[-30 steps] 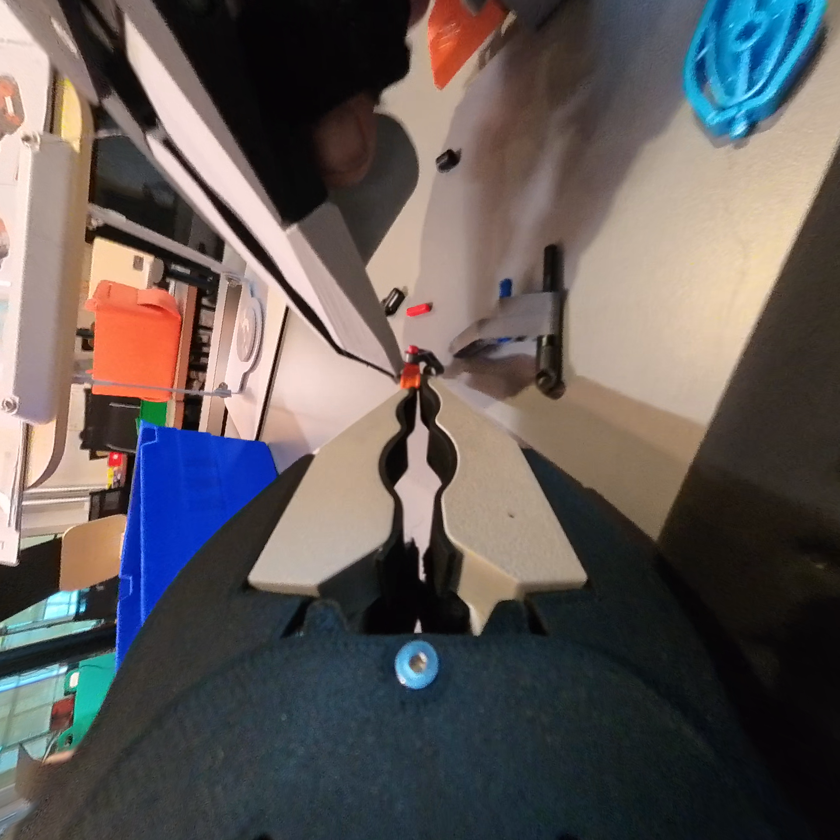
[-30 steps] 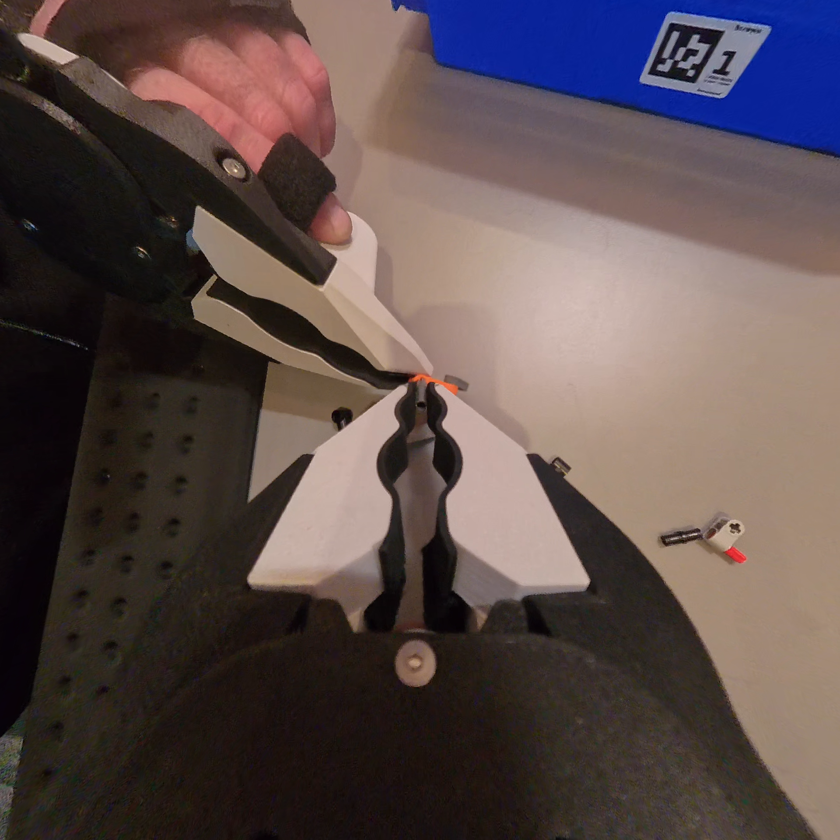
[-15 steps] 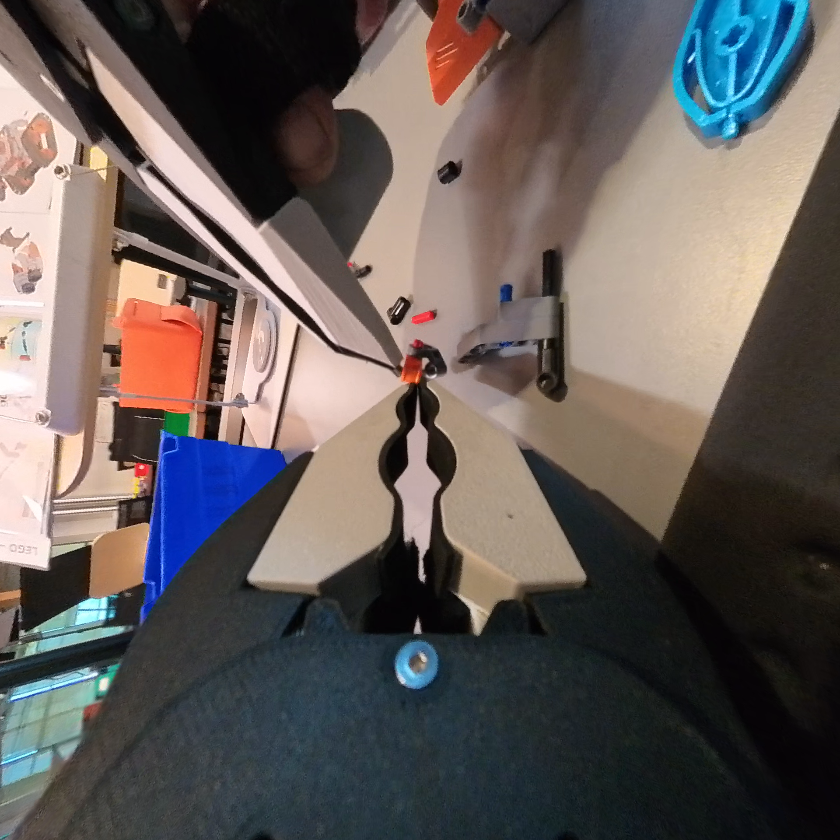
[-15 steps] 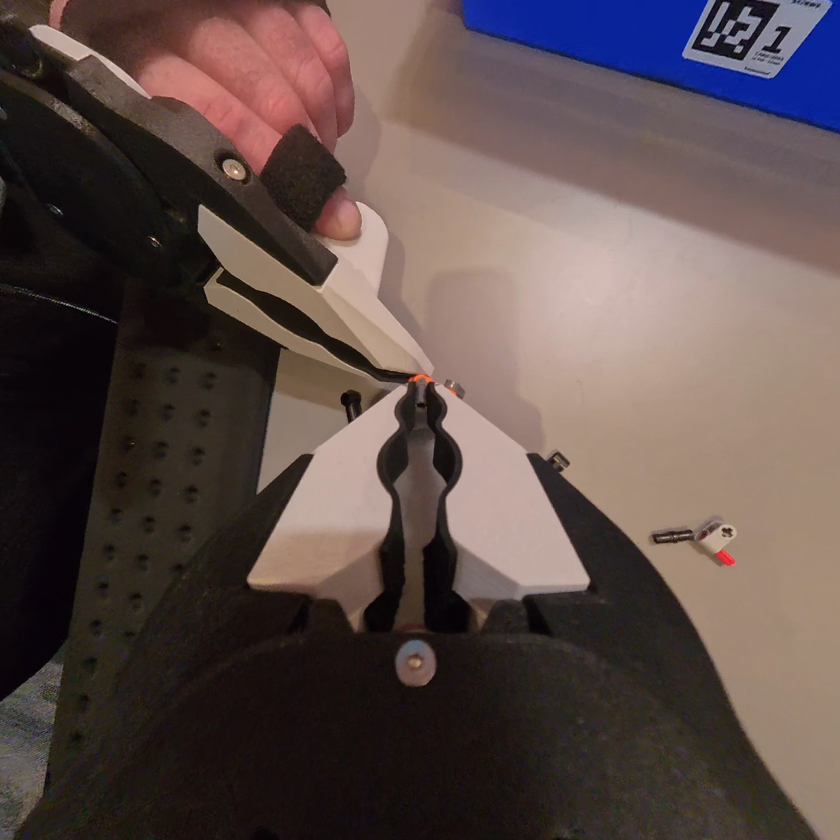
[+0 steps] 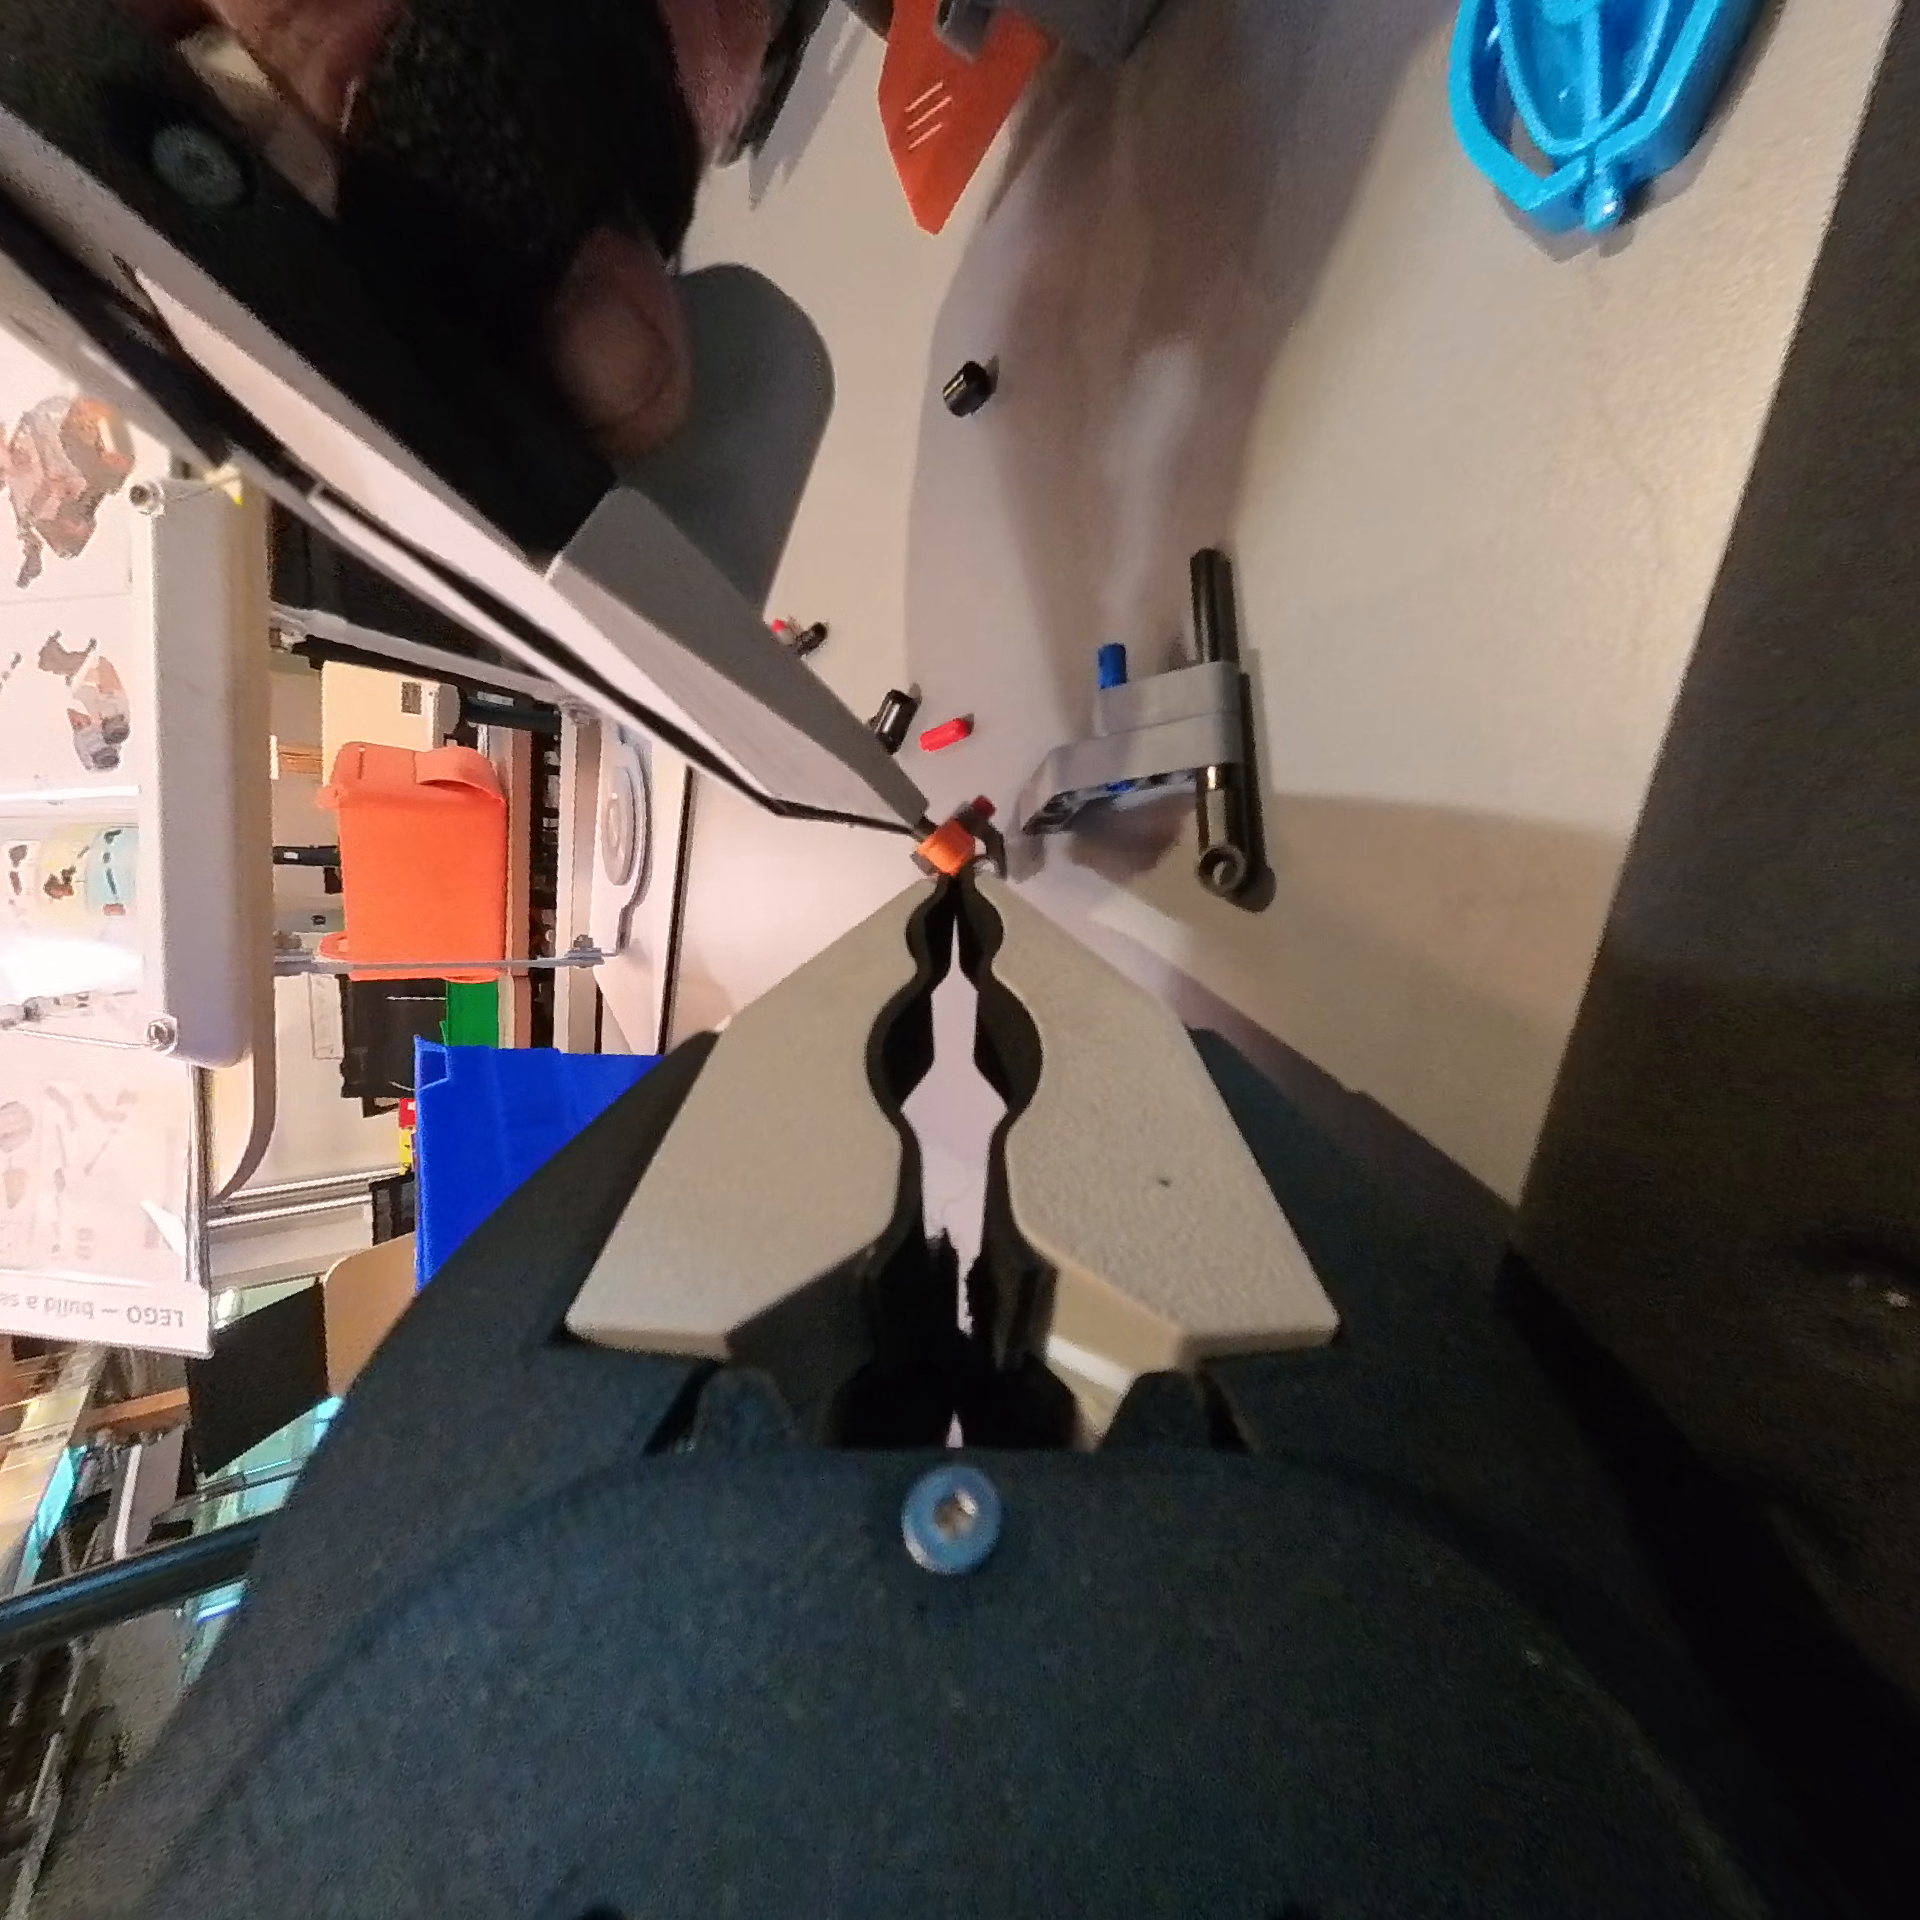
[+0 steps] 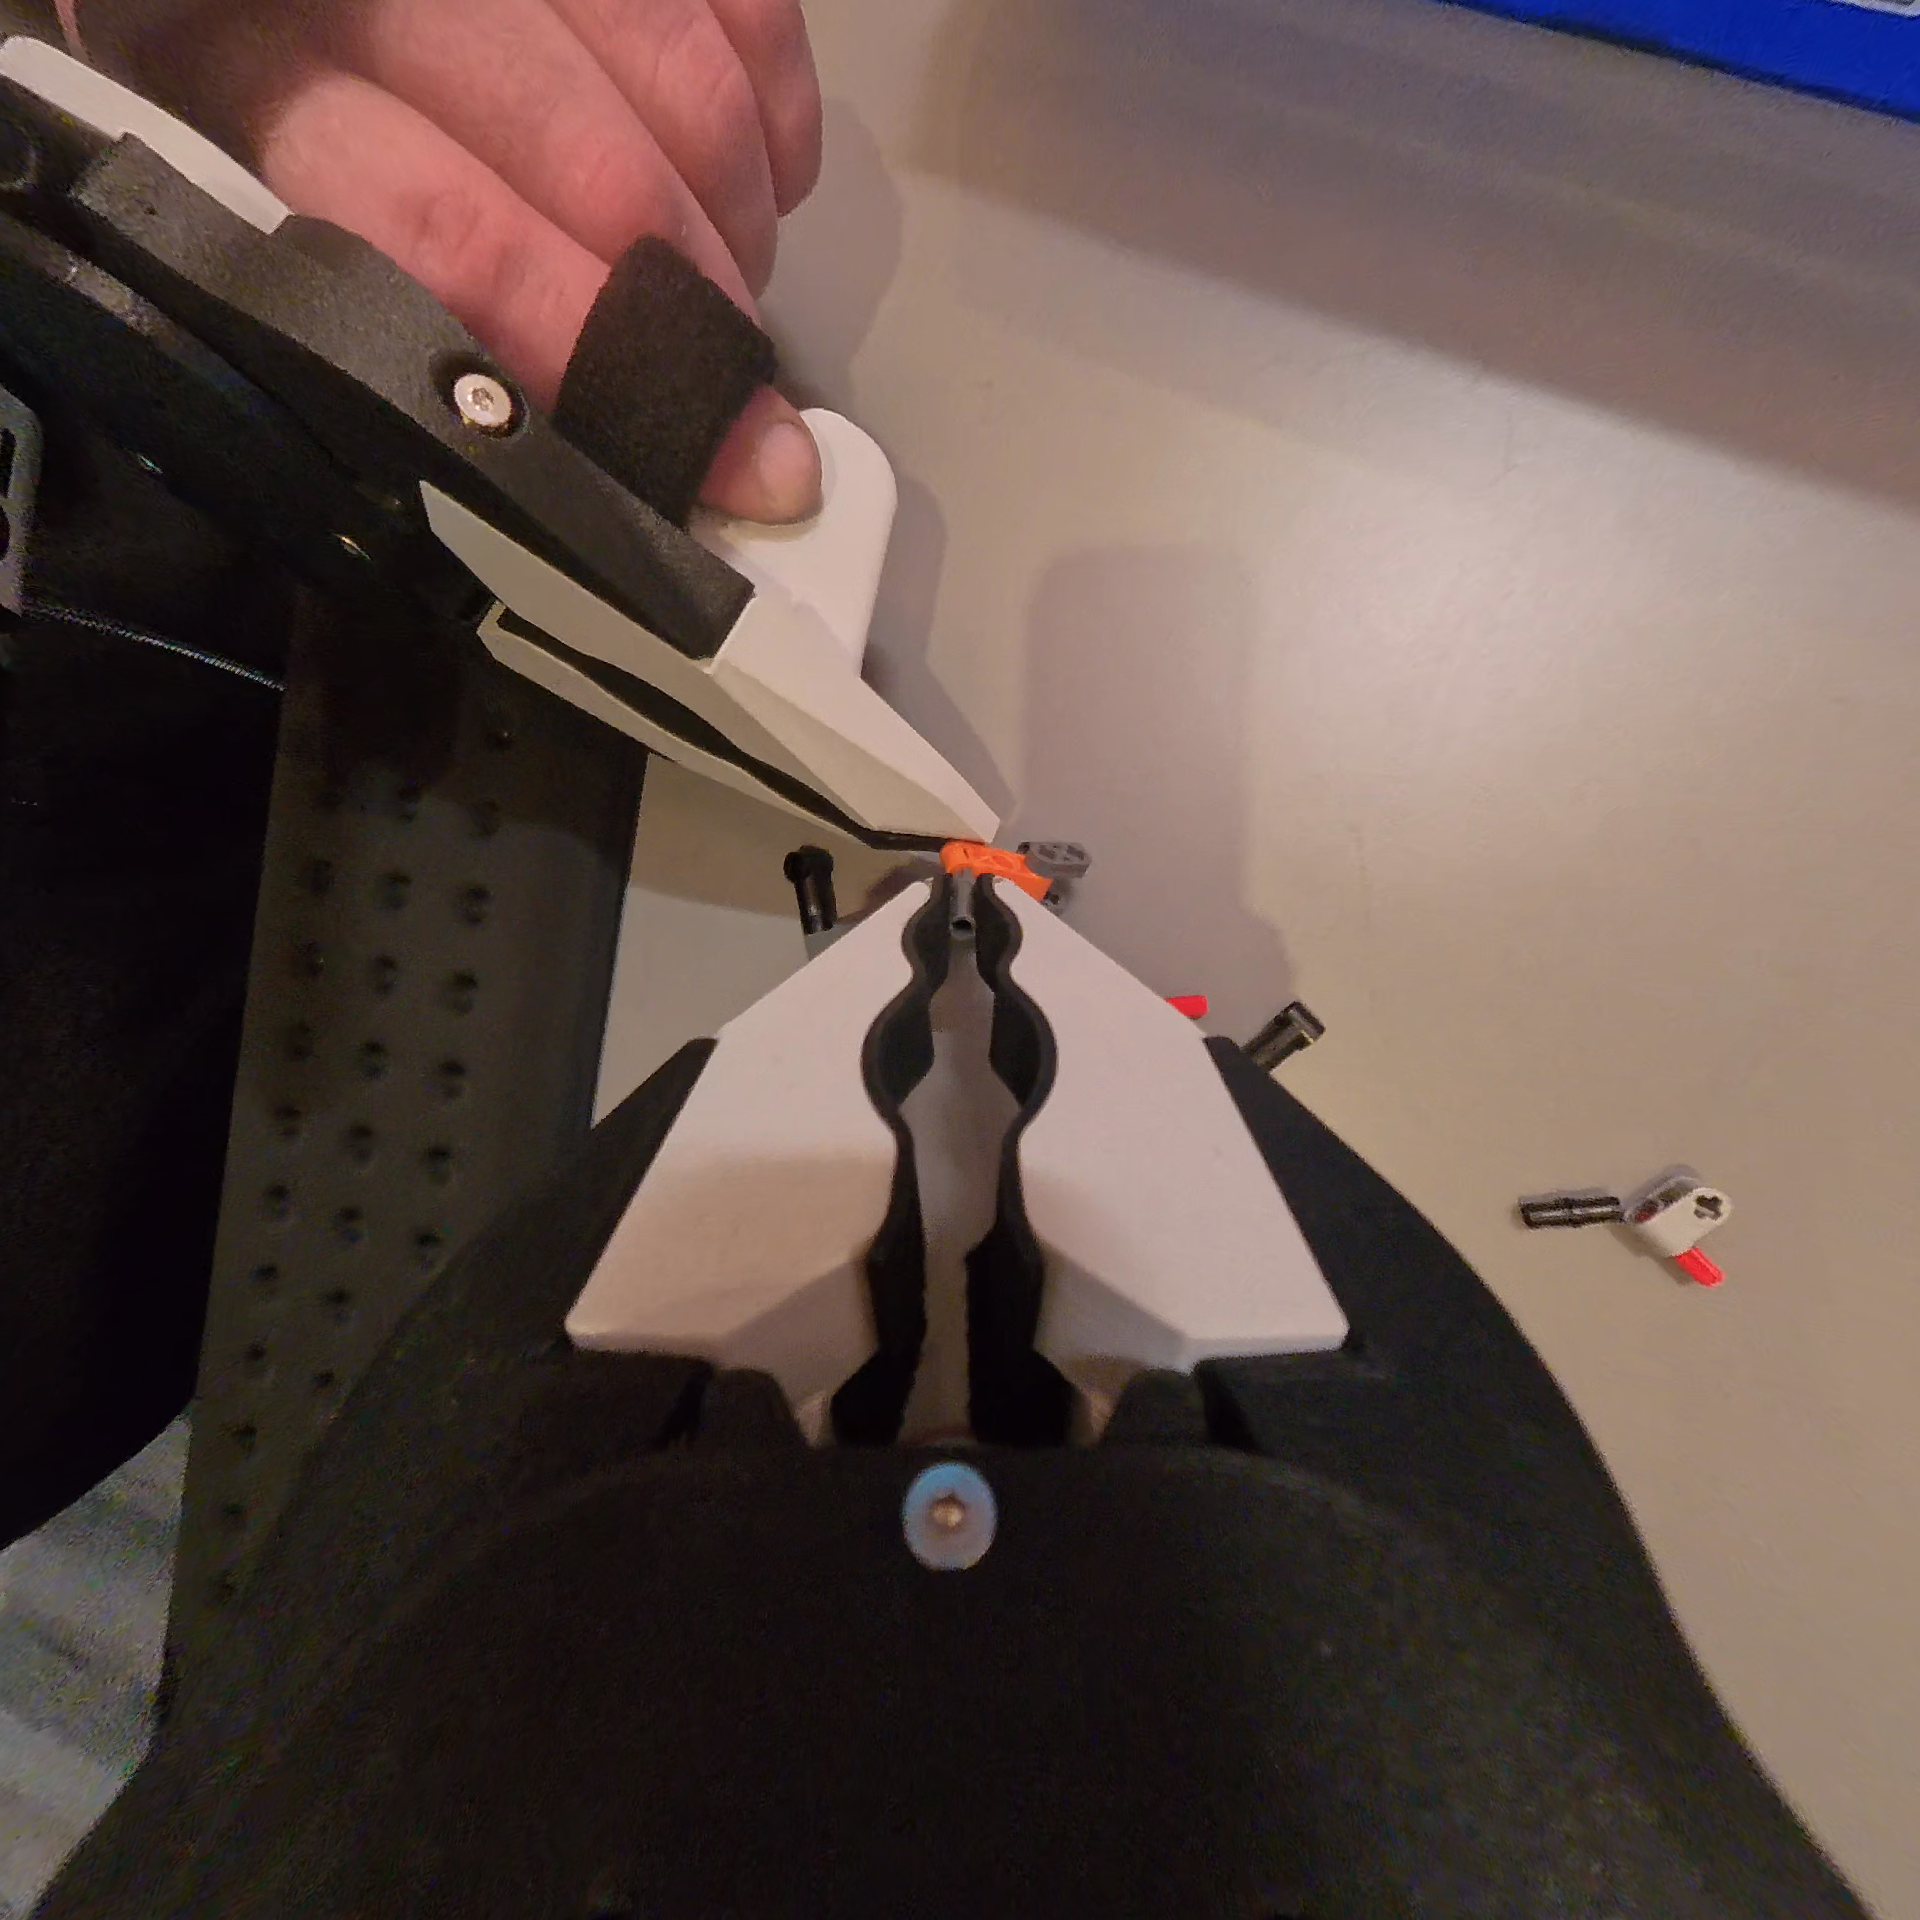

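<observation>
Jaws of both grippers pinched tight, tips meeting on one small assembly above the table (image 6: 1455, 623). Left gripper (image 5: 954, 878) nips the orange bush (image 5: 943, 845); right gripper (image 6: 964, 891) clamps a thin grey pin (image 6: 961, 920) under that bush, grey connector (image 6: 1055, 857) attached. Left to right in the left wrist view: orange bin (image 5: 416, 862), blue bin (image 5: 509, 1132), loose black pin (image 5: 896, 710), red pin (image 5: 945, 735), grey beam with black axle (image 5: 1174, 727), blue ring (image 5: 1590, 94) far right.
</observation>
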Demonstrator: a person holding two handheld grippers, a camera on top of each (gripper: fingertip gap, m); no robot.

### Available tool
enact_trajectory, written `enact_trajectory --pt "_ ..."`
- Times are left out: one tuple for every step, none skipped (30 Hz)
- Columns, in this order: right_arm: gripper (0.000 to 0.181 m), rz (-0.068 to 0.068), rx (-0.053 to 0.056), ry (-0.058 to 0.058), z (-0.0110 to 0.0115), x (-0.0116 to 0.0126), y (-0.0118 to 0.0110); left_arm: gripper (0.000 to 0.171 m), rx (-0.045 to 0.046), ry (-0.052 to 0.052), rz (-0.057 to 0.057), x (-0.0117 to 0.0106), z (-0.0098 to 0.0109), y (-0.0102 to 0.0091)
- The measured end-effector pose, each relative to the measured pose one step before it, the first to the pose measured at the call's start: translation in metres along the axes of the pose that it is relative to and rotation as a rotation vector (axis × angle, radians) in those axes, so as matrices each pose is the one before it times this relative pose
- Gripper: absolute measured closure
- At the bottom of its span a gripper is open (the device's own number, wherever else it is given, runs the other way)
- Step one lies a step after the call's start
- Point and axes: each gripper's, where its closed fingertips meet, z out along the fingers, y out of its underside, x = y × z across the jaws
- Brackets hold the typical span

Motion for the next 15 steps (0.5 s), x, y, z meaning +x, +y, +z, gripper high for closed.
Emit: enact_trajectory --pt "0.180 0.0022 0.0100 0.0006 0.00119 -0.00011 0.00065 0.171 0.00128 0.0062 -0.0001 0.00157 0.00012 -0.00013" --pt "0.180 0.0014 0.0034 0.0008 0.00137 -0.00025 0.00125 0.171 -0.00163 0.0054 0.0008 0.00186 0.00046 0.00008" --pt "0.180 -0.0028 0.0031 0.0055 0.00079 0.00007 0.00037 0.171 -0.00486 -0.0044 0.0050 0.00014 0.00027 0.00061" --pt "0.180 -0.0030 0.0061 0.0054 -0.00035 0.00003 -0.00063 0.171 0.00194 -0.0023 -0.0048 -0.00065 -0.00043 -0.00018" --pt "0.180 -0.0026 0.0068 0.0025 -0.00073 0.00000 -0.00081 0.171 0.00293 -0.0022 -0.0092 -0.00097 -0.00038 -0.00021" --pt "0.180 -0.0024 0.0071 0.0034 -0.00041 0.00041 -0.00069 0.171 -0.00124 -0.0036 -0.0045 -0.00086 -0.00020 0.00017" --pt "0.180 -0.0040 0.0054 0.0055 0.00014 0.00028 -0.00034 0.171 -0.00252 -0.0024 0.0001 -0.00001 0.00014 0.00029" --pt "0.180 -0.0058 0.0016 0.0054 0.00078 -0.00008 0.00049 0.171 -0.00119 0.0067 -0.0003 0.00149 0.00041 -0.00010" --pt "0.180 -0.0045 0.0037 0.0053 0.00105 -0.00005 0.00067 0.171 -0.00438 0.0060 -0.0006 0.00123 0.00050 0.00033" --pt "0.180 -0.0017 0.0122 0.0044 0.00034 0.00025 -0.00018 0.171 -0.00112 -0.0019 -0.0023 -0.00013 0.00016 0.00015" --pt "0.180 0.0003 0.0144 0.0001 -0.00022 -0.00004 -0.00023 0.171 0.00352 0.0026 -0.0075 -0.00010 -0.00019 -0.00043" --pt "0.180 -0.0015 0.0106 0.0004 -0.00013 -0.00012 0.00022 0.171 0.00152 0.0015 -0.0027 0.00018 0.00004 -0.00020" --pt "0.180 -0.0040 0.0068 0.0041 0.00013 0.00010 0.00020 0.171 -0.00214 -0.0011 0.0005 0.00003 0.00037 0.00020" --pt "0.180 -0.0050 0.0005 0.0031 0.00015 -0.00017 0.00038 0.171 0.00179 0.0033 -0.0017 0.00058 0.00008 -0.00049" --pt "0.180 -0.0042 -0.0016 0.0031 0.00018 -0.00014 0.00010 0.171 -0.00103 -0.0018 0.0018 -0.00006 0.00009 0.00003"
